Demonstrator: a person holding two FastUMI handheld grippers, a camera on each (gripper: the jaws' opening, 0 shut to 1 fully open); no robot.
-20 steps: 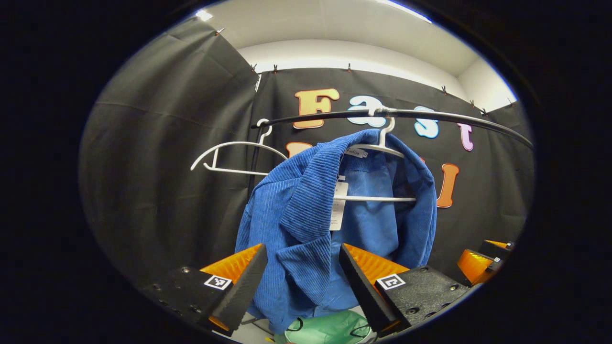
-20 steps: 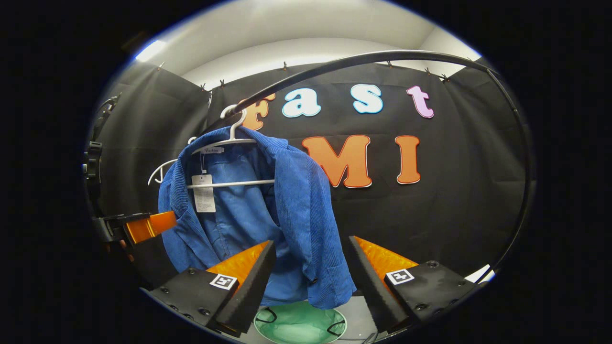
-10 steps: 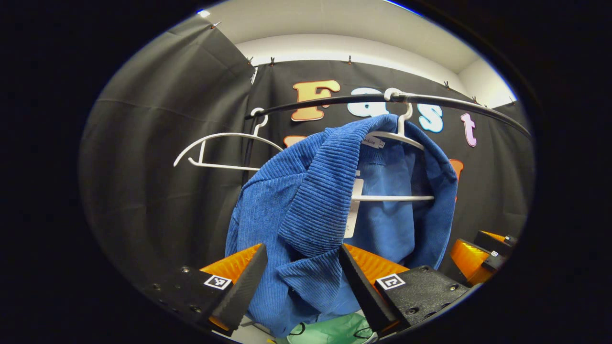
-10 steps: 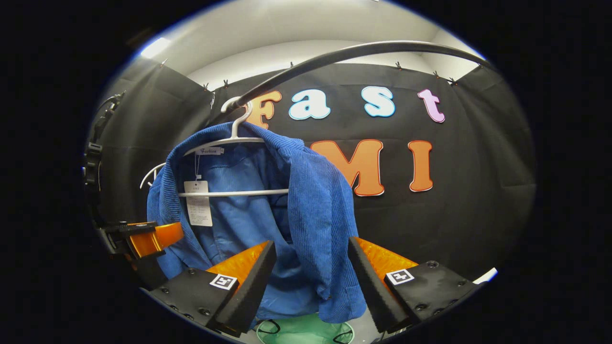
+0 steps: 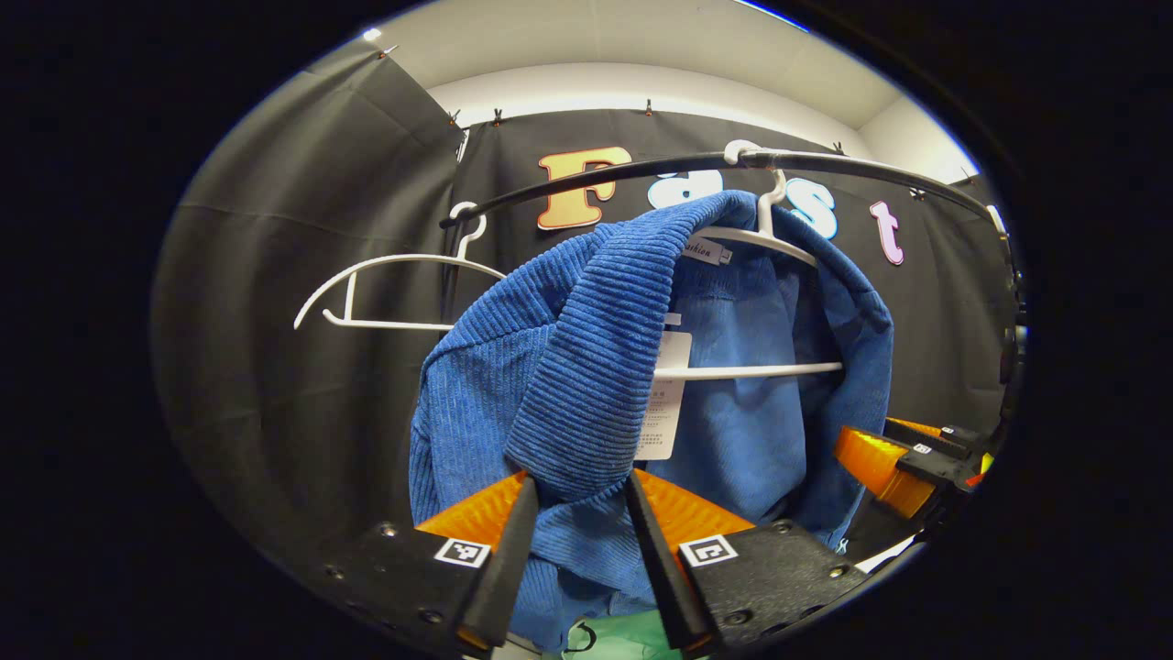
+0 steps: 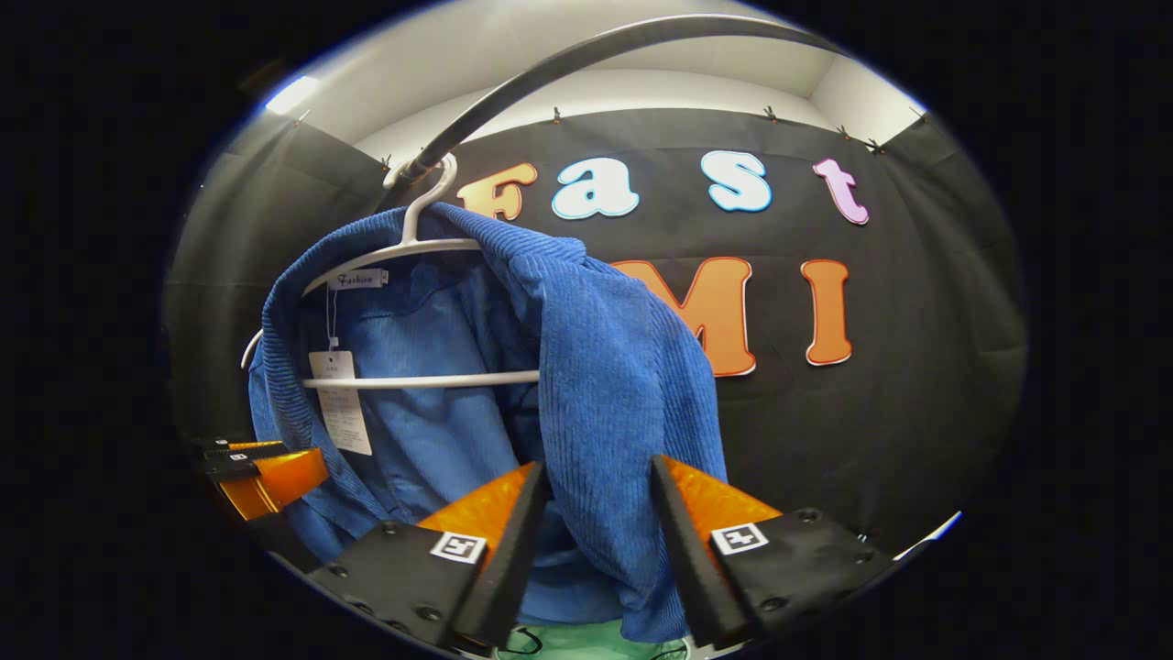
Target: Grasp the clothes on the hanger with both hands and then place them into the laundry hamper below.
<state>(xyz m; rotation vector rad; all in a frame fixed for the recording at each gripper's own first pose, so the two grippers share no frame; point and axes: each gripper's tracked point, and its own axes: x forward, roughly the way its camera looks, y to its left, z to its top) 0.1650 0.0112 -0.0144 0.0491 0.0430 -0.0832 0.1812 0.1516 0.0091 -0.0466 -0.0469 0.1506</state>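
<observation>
We see the left gripper (image 5: pixel 579 541) with its fingers closing around the blue jacket's (image 5: pixel 586 367) front edge; the jacket hangs on a white hanger (image 5: pixel 765 240).

Black screwed gripper (image 5: pixel 579 559) bodies, square coded markers.

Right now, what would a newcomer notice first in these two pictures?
The blue corduroy jacket on a white hanger, hanging from the black rail. Each claw has fabric between its fingers: left claw at the jacket's front, right claw at its side. An empty hanger hangs beside.
</observation>
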